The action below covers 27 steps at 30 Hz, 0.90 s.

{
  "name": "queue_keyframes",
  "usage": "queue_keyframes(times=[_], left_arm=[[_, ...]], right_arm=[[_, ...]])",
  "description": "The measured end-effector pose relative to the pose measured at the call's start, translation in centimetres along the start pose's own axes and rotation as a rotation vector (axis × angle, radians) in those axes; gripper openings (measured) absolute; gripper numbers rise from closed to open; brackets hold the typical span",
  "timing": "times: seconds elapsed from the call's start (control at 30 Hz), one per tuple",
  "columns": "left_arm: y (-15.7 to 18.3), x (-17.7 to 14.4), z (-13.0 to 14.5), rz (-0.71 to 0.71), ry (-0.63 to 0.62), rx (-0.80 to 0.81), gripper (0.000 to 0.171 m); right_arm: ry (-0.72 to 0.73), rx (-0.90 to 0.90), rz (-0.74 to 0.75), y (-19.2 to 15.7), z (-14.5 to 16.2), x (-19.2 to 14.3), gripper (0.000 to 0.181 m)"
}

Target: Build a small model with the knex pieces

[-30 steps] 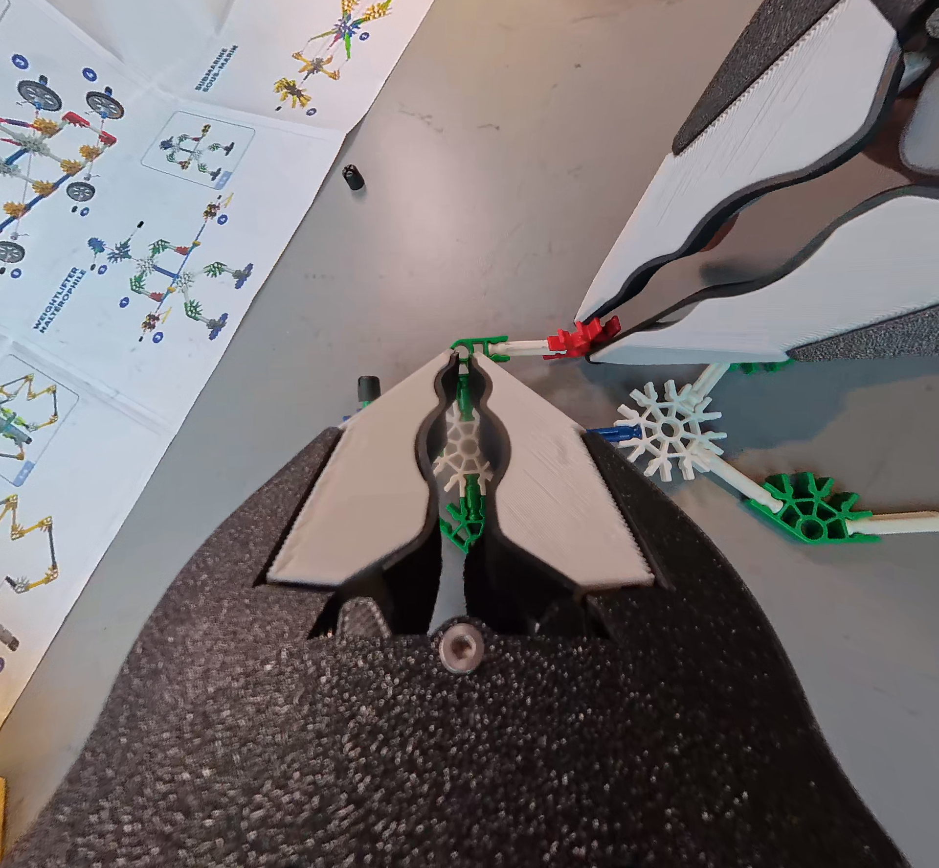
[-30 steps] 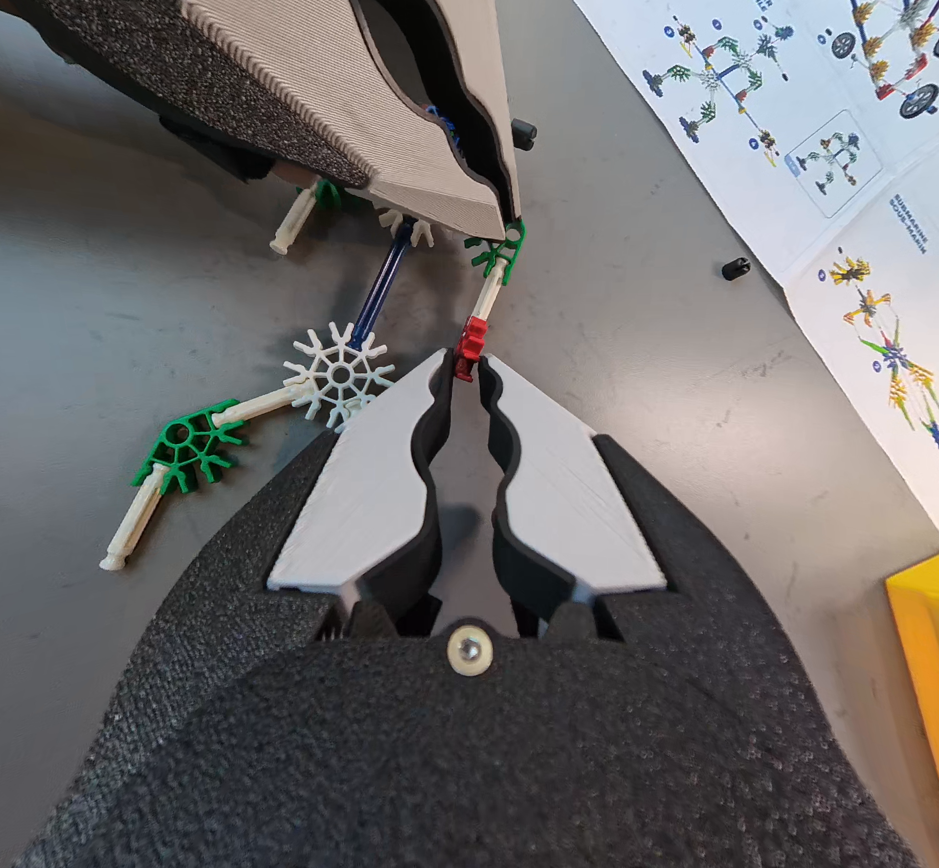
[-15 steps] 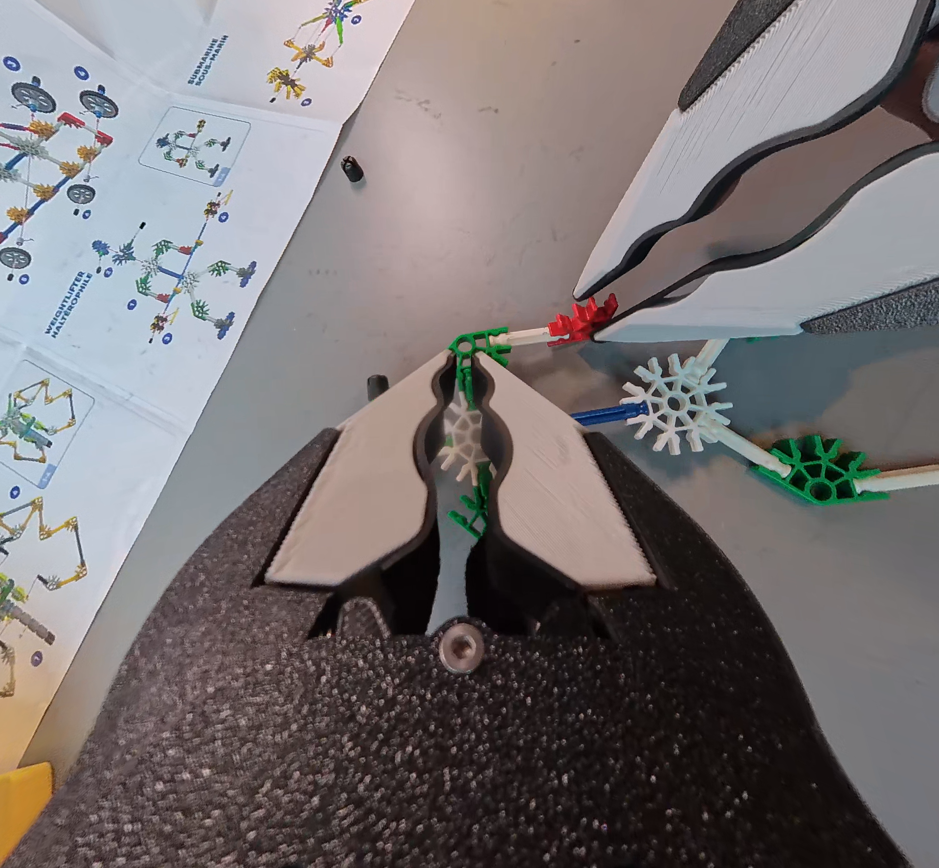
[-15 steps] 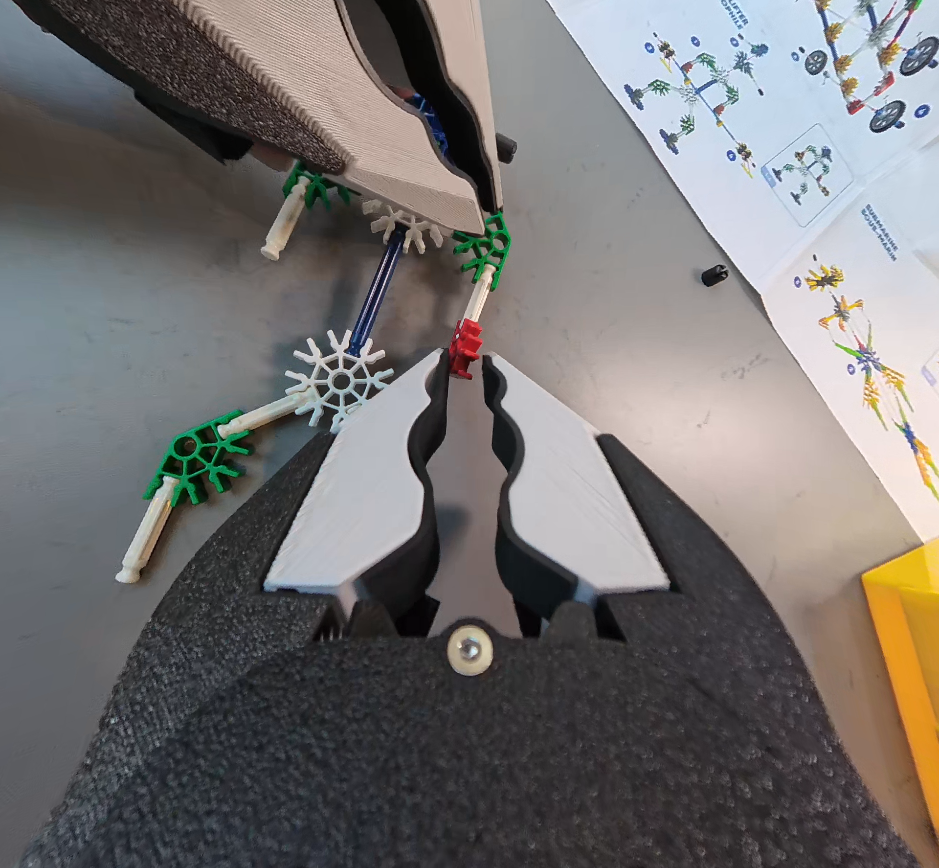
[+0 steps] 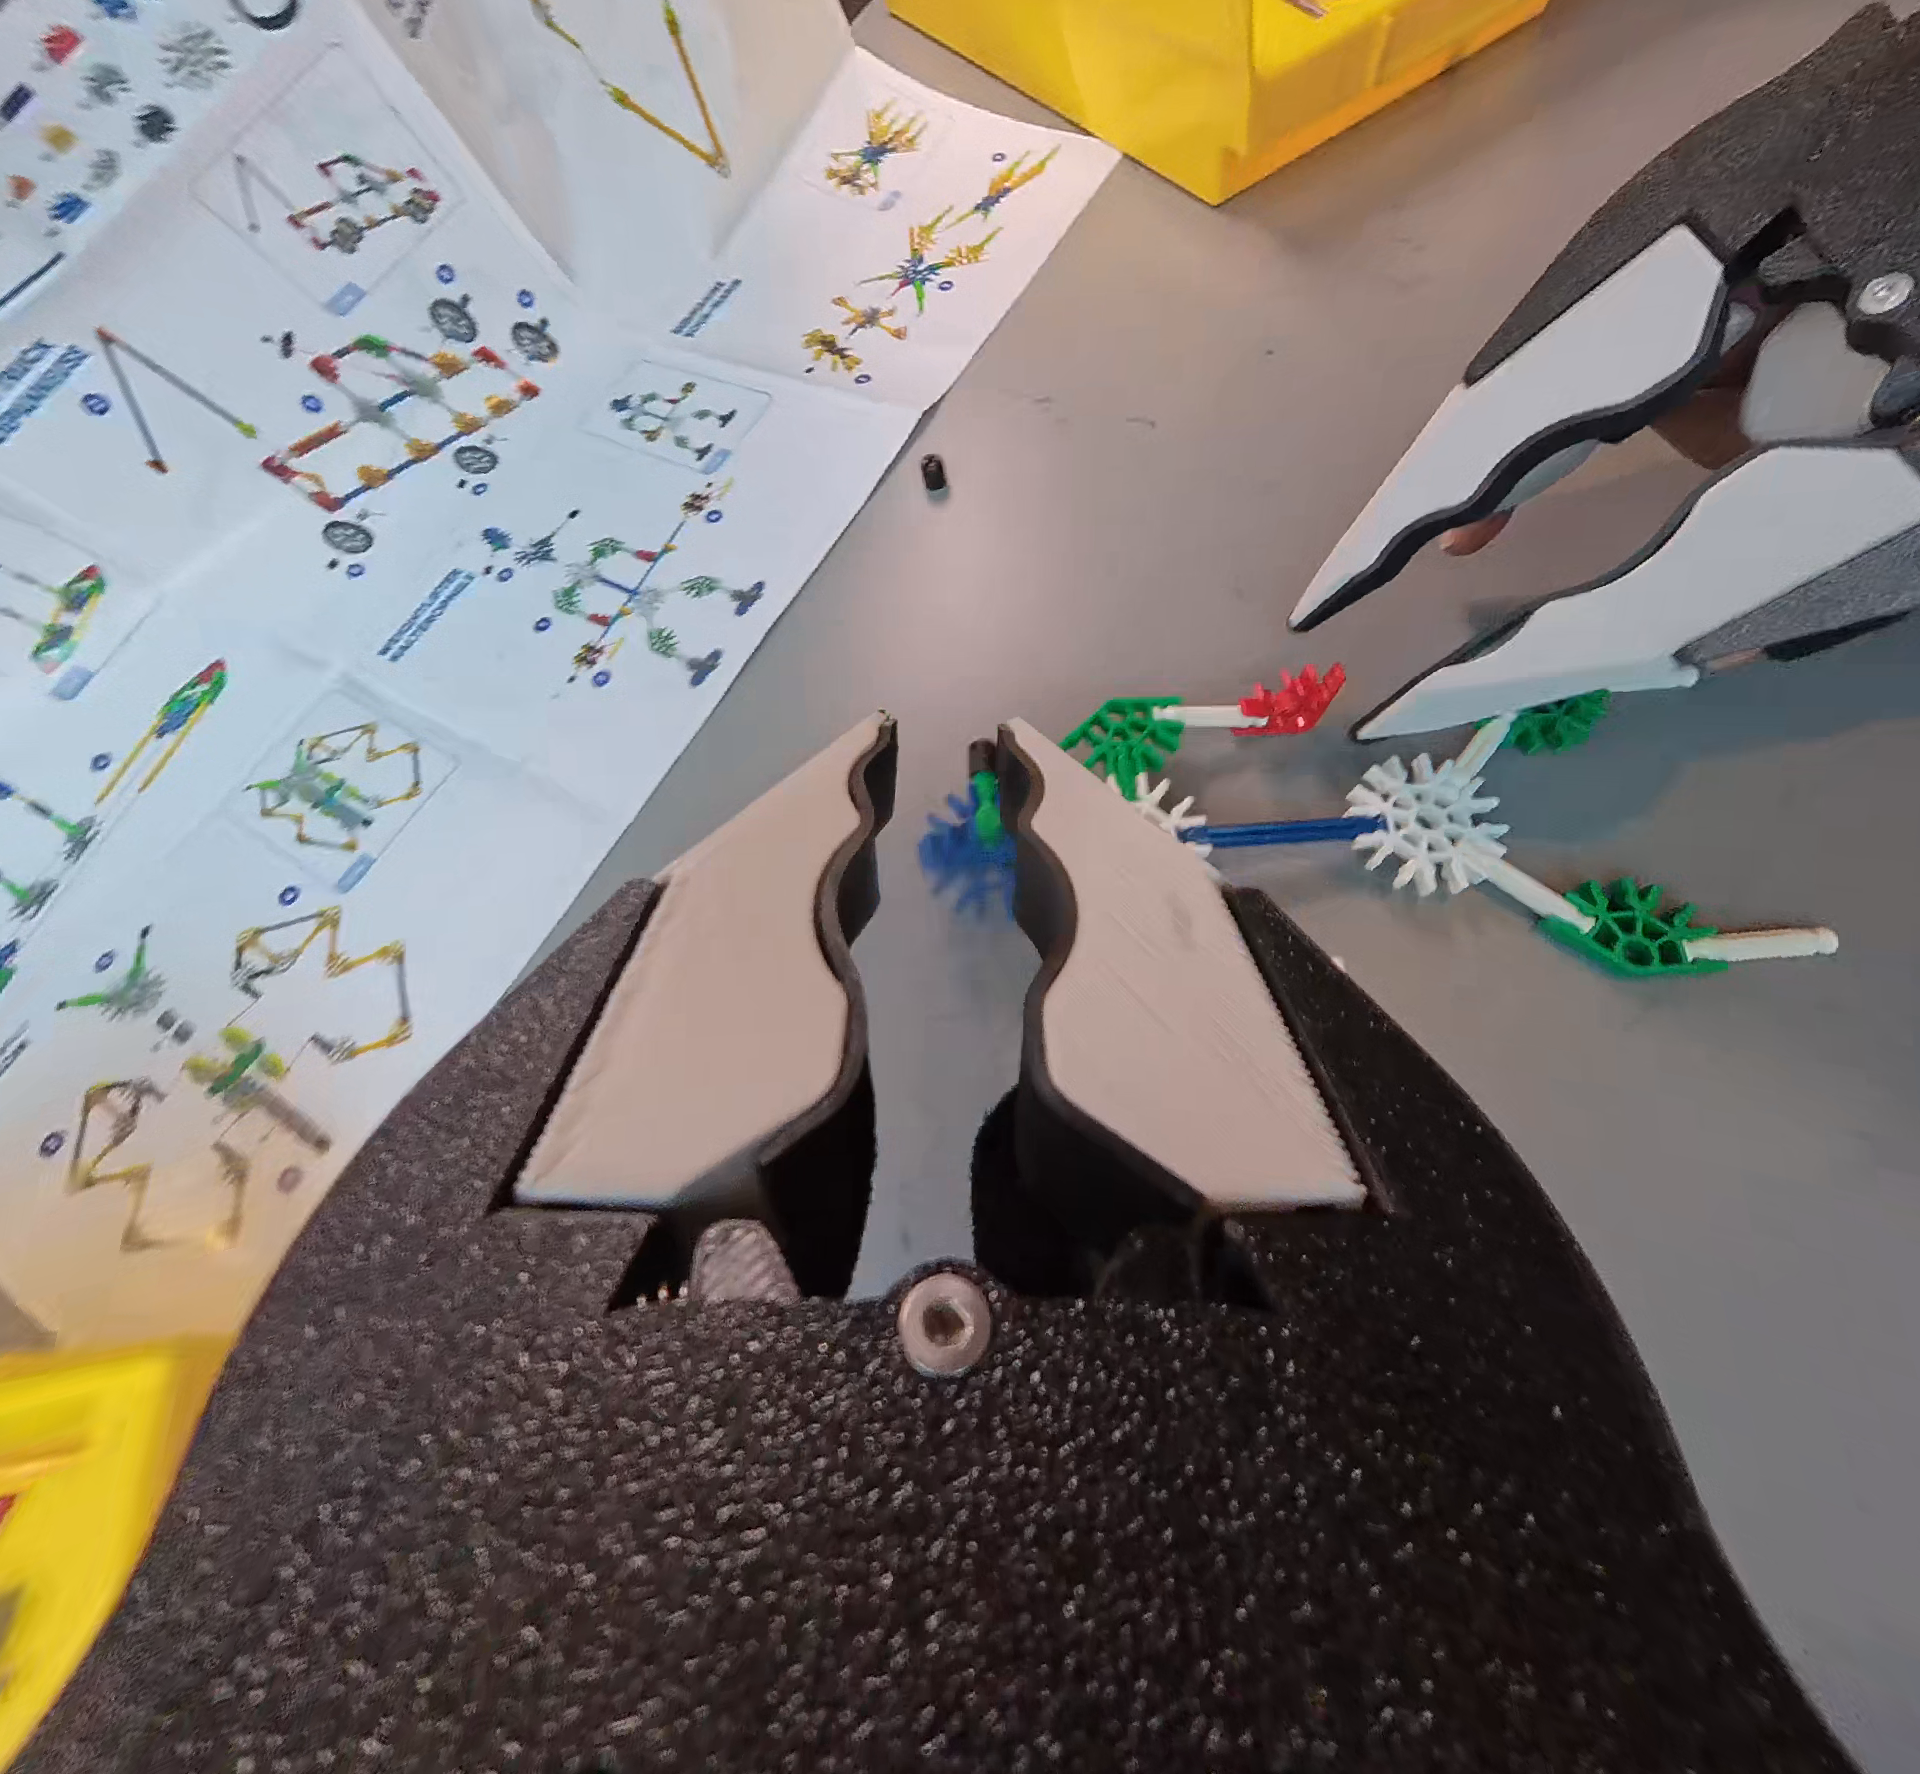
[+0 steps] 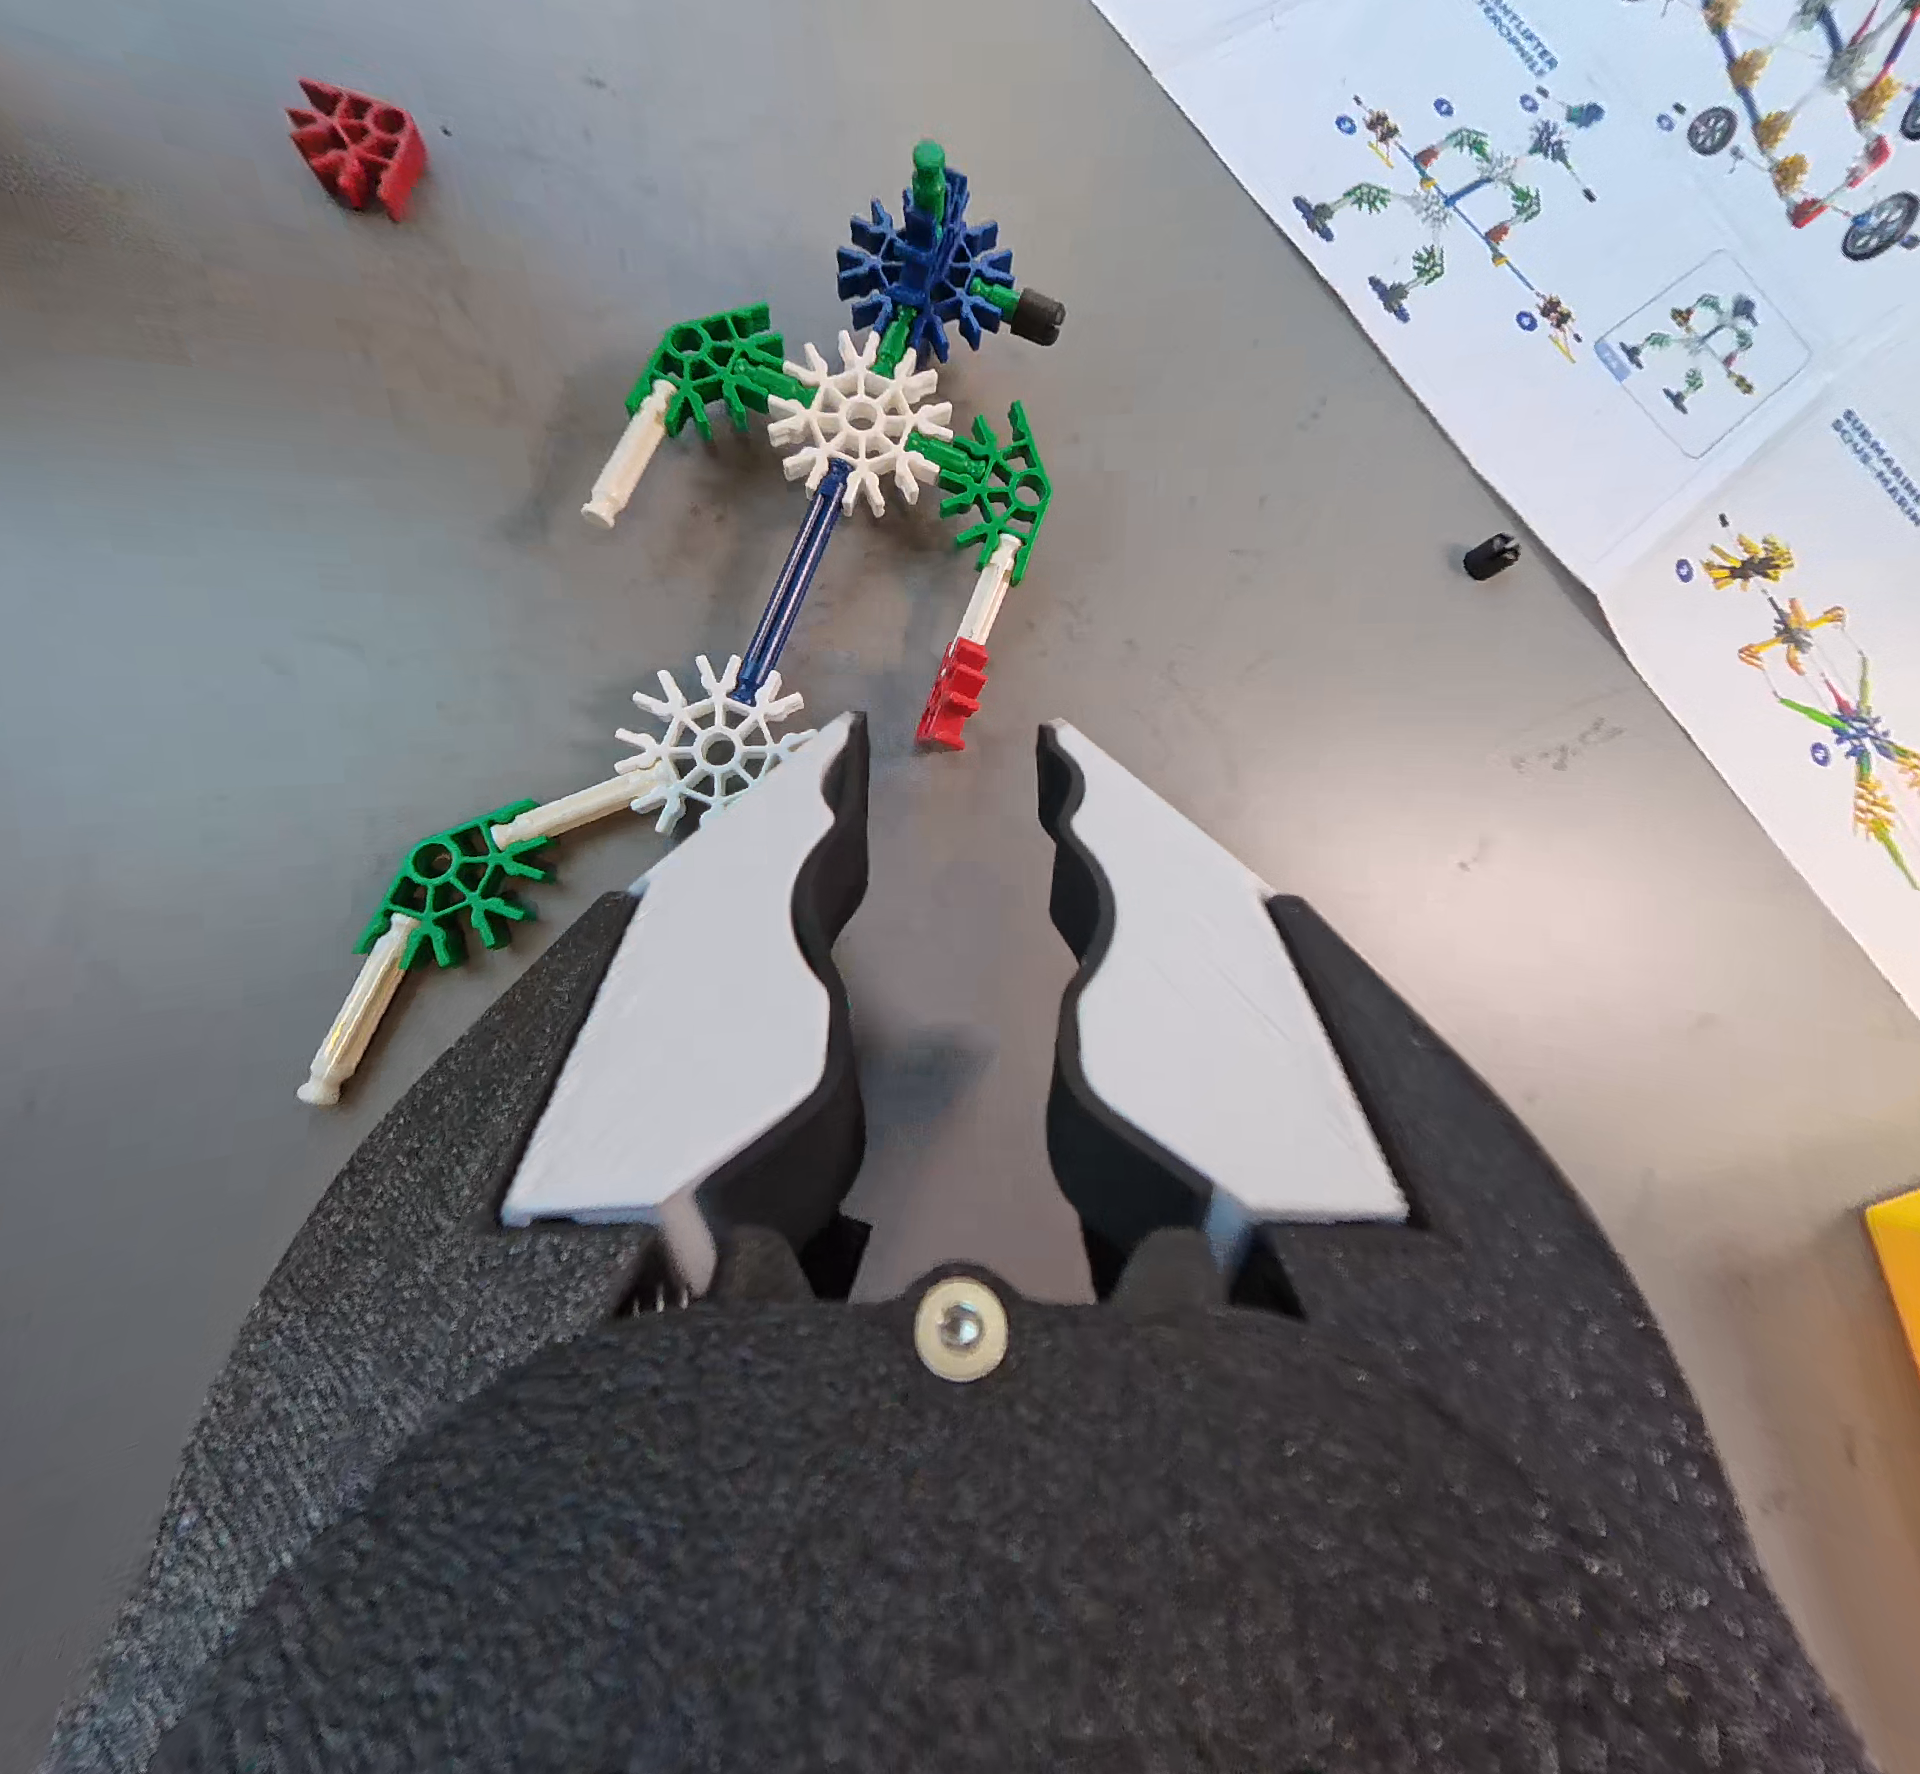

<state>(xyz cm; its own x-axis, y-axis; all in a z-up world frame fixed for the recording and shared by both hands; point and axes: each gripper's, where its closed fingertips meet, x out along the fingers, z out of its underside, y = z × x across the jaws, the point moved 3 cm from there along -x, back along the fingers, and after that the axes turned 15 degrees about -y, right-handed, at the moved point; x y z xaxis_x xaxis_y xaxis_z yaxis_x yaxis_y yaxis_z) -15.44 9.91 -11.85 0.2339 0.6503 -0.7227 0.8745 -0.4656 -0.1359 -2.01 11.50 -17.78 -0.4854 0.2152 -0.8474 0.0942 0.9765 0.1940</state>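
Both released: left claw and right claw gaping, gripping nothing. Rod-and-connector figure lying assembled on tabletop; spare red connector loose at ten o'clock.

Glossy plastic model on matt grey table (paper sheet beside).

It looked like a lab or workshop bench set up for toy building: a bare, scuffed grey tabletop w/ an unfolded instruction sheet of model diagrams, a yellow parts bin of loose pieces, and a half-built rod-and-connector model.
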Motion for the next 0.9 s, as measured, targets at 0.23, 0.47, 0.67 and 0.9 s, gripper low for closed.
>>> queue_keyframes(times=[0.23,0.47,0.67,0.9], left_arm=[[-0.2,-3.9,8.6,0.194,-0.198,-0.022,0.021],[2.3,-3.7,12.4,0.228,-0.249,-0.034,0.033],[3.0,-2.3,13.2,0.229,-0.330,0.021,0.026],[3.1,-1.8,12.6,0.205,-0.305,-0.005,0.015]], right_arm=[[-0.049,-0.259,-0.164,-1.8,2.3,-1.5,0.033],[-0.108,-0.180,-0.280,-2.5,4.2,-1.1,0.023],[-0.117,0.053,-0.189,-2.0,3.9,-0.8,0.022],[-0.085,0.085,-0.178,-4.6,2.9,-1.1,0.022]])
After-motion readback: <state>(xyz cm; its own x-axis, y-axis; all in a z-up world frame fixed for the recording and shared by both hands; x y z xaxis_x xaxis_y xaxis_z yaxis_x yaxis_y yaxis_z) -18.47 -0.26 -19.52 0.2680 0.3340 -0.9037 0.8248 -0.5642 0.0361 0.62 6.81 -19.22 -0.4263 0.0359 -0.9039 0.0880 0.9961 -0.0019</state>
